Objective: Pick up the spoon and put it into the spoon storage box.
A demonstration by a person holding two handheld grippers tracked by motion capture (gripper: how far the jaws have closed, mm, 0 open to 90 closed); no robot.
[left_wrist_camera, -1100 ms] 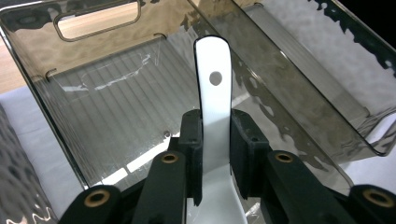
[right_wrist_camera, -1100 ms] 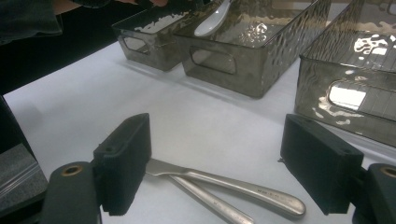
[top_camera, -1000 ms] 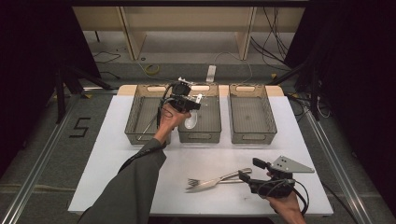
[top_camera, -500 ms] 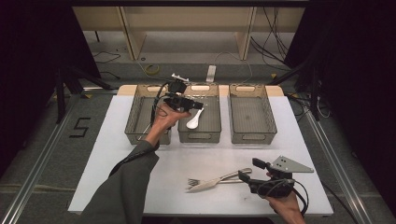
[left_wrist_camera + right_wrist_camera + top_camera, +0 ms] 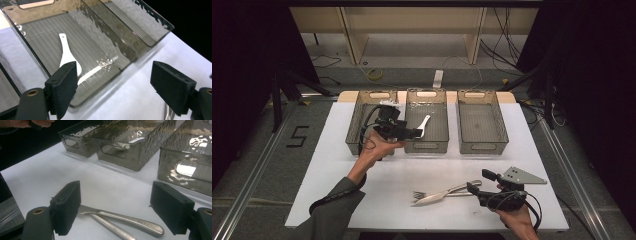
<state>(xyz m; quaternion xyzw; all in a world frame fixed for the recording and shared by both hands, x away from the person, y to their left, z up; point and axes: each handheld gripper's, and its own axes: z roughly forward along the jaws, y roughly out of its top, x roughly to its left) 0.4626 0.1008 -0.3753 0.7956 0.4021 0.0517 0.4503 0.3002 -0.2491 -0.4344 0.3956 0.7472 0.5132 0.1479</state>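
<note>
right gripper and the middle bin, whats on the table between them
In the high view, a knife and fork lie just ahead of the right gripper; beyond them, bare tabletop up to the middle bin.

white spoon (image 5: 67, 56) | lying flat, seemingly bowl-up | middle bin (image 5: 426, 146) floor

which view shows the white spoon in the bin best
The left gripper view: the white spoon lies close and whole on the middle bin floor beyond the open left hand-held gripper. The high view shows it small; the right gripper view cannot settle it.
</note>
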